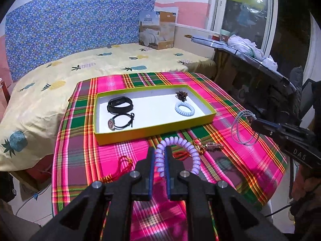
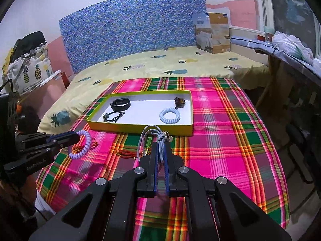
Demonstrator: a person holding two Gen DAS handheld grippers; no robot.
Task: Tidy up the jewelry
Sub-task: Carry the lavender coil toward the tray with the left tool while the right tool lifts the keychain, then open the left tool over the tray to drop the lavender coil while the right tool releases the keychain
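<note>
Two grippers, one per hand. Left gripper [image 1: 159, 150]: fingers [image 1: 150, 160] pinched on a lilac coil band [image 1: 181, 143], which hangs off the tips above the plaid cloth [image 1: 230, 156], short of the tray. Right gripper [image 2: 160, 146]: fingers [image 2: 154, 152] narrow, clamped on a bundle of thin pale blue cords [image 2: 149, 133]; in the left view the same cords [image 1: 243, 127] hang as loops from its tips, to the right of the tray and clear of the cloth.

One tray [image 1: 152, 134], shallow, yellow-green rim, white floor, on the cloth-covered worktop. Four pieces inside:
- black fitness band [image 1: 120, 103], far left
- black-strap watch [image 1: 120, 121], near left, just beside the band
- dark brown cluster piece [image 1: 181, 96], far right; too small to tell what it is
- white coil band [image 1: 185, 108], near right, just in front of the cluster

Coil bands counted: two, one white in the tray, one lilac in the left fingers.

Loose on the cloth, near side of the tray: a red cord piece [image 1: 122, 161] at left, and a red-and-gold tangle [image 1: 200, 147] behind the lilac coil. How many items are in that tangle I cannot tell.

Behind the worktop, a bed with a pineapple sheet [image 1: 80, 74].
</note>
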